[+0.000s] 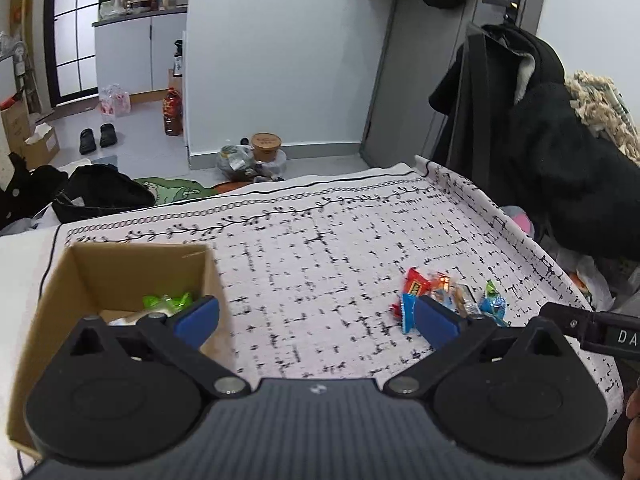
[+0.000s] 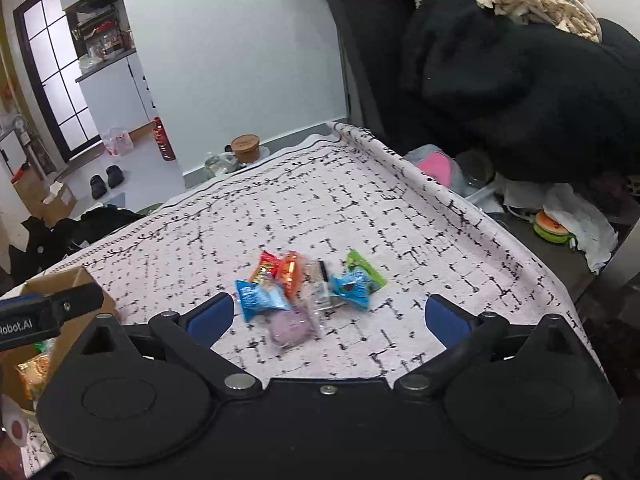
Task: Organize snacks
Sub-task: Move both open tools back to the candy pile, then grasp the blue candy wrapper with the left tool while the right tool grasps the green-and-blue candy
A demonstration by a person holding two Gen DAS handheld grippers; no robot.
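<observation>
A pile of small wrapped snacks (image 2: 304, 288) lies on the patterned white cloth (image 2: 320, 208): blue, red, orange, green, clear and a pale purple packet (image 2: 289, 329). My right gripper (image 2: 326, 318) hangs open just in front of the pile, nothing between its fingers. An open cardboard box (image 1: 120, 276) stands at the cloth's left, with a green wrapper (image 1: 166, 302) and other packets inside. My left gripper (image 1: 316, 320) is open and empty, its left finger over the box's right wall, its right finger in front of the snack pile (image 1: 444, 292).
A chair draped with black coats (image 1: 552, 152) stands off the table's right edge. Clutter and white paper (image 2: 576, 220) lie beside that edge. Beyond the far edge the floor holds bags (image 1: 100, 192), a brown lidded tub (image 1: 266, 146) and slippers (image 1: 98, 138).
</observation>
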